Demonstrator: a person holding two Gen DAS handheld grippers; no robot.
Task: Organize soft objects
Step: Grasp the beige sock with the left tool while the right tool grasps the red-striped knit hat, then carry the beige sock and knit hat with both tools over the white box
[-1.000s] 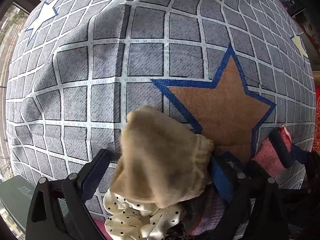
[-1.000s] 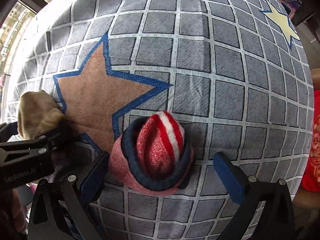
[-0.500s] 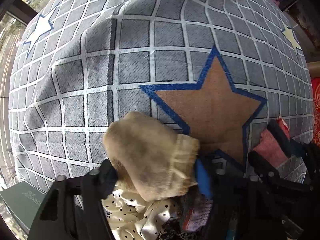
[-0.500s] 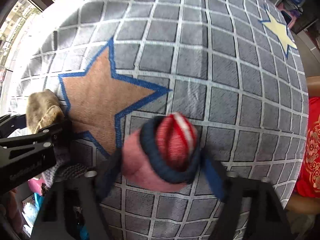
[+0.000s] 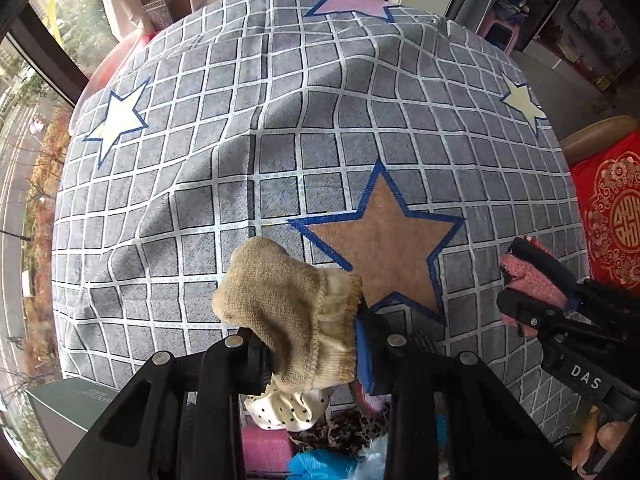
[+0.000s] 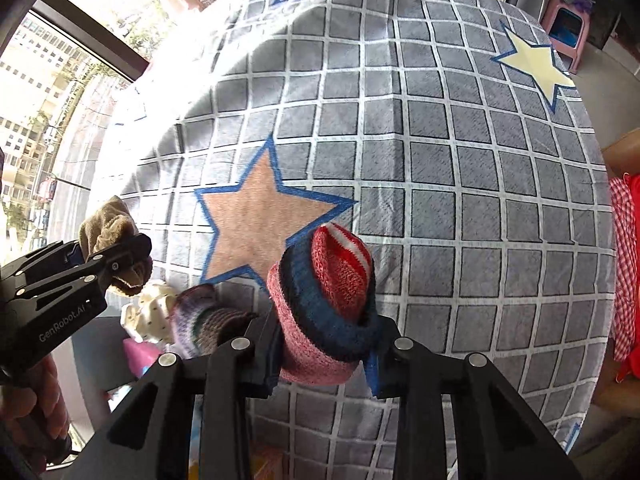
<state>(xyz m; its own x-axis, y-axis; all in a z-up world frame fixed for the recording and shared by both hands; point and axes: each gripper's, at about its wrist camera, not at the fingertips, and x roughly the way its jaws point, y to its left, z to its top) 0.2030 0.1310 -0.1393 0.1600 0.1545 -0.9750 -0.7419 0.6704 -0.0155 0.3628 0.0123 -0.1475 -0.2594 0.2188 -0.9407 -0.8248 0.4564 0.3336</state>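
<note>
One grey checked star-print bedspread [image 5: 280,128] – window [image 5: 36,80], pink stool [image 6: 568,28]

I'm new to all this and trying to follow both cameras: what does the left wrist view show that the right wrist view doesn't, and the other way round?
Only the left wrist view shows a red cushion with gold patterns and a white star on the cloth. Only the right wrist view shows the red-and-white striped top of the red sock and red checked fabric. Both show the grey checked cloth, its brown star, the beige sock and the polka-dot fabric.
</note>
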